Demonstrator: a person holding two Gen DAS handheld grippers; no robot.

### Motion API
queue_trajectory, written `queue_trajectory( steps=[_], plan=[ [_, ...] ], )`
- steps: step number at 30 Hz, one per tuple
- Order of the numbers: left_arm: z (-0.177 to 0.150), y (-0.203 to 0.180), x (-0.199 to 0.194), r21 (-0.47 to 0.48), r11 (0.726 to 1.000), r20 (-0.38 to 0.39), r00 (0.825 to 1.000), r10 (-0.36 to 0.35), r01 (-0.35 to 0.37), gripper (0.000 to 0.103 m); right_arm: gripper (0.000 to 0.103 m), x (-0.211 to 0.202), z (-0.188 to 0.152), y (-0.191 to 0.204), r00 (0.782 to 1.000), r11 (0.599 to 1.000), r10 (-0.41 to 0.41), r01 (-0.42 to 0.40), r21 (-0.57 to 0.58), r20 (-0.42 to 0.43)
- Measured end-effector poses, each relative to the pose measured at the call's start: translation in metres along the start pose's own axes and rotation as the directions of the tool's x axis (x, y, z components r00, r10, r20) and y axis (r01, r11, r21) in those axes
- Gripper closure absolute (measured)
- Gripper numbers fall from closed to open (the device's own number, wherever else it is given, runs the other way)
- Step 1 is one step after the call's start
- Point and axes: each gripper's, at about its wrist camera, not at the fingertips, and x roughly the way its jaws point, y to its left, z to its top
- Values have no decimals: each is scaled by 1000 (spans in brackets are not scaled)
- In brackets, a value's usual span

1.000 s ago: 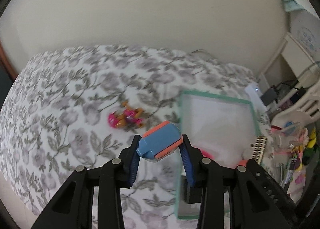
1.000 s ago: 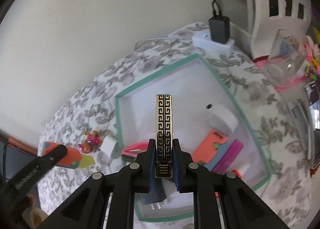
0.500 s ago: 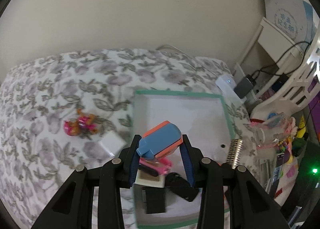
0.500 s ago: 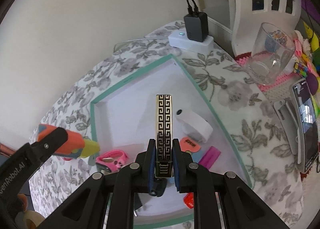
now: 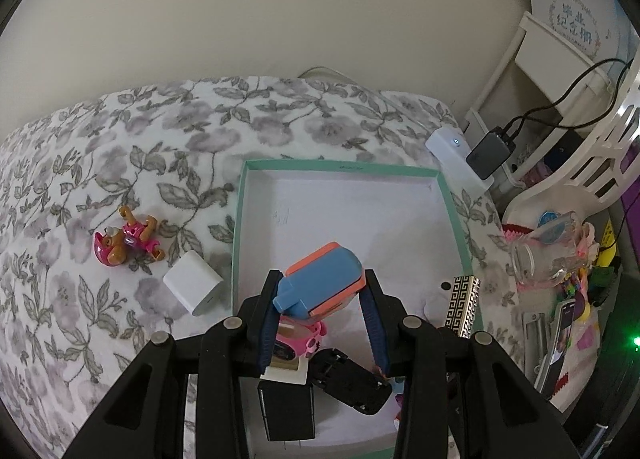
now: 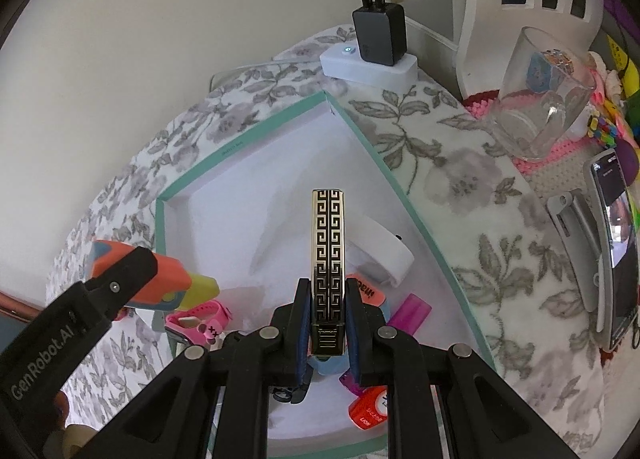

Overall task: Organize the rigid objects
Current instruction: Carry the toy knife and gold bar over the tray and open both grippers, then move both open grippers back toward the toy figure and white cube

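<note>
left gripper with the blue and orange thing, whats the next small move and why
Probably lower it slightly and open over the bare white floor of the box. The left gripper is shut on the blue and orange toy, which hangs inside the teal rim, just above the pink watch. A release toward the empty far half would likely avoid stacking.

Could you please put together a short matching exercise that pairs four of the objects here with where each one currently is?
Things:
1. blue and orange toy
2. patterned black and gold bar
3. white charger cube
4. pink toy figure

Places:
A. on the floral cloth, right beside the tray's left wall
B. clamped in the right gripper
C. on the floral cloth, farther left of the green-rimmed tray
D. clamped in the left gripper

Pairs: 1-D, 2-B, 3-A, 4-C
</note>
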Motion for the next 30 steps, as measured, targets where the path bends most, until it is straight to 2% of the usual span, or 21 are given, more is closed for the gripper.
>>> queue_trajectory(
  steps=[5, 13, 21, 24, 26, 30],
  plan=[
    [-6, -2, 16, 7, 1000, -48, 999, 2, -1, 63, 86, 15, -5, 2, 999, 1000, -12, 12, -12, -43],
    [-8, 0, 23, 8, 1000, -68, 997, 21, -20, 64, 85, 16, -4, 6, 999, 999, -21, 20, -29, -46],
    [-5, 4, 14, 0, 1000, -52, 999, 8, -8, 64, 83, 17, -3, 5, 998, 999, -29, 28, -23, -60],
    [-4, 4, 12, 1, 1000, -50, 999, 12, -12, 63, 78, 14, -1, 4, 998, 999, -35, 34, -21, -57],
    [-3, 6, 9, -2, 1000, -50, 999, 9, -9, 62, 73, 8, 1, 4, 998, 999, -33, 32, -22, -46],
    [0, 8, -2, -4, 1000, -32, 999, 10, -10, 62, 72, -6, 4, 6, 999, 999, -33, 33, -31, -10]
  ],
)
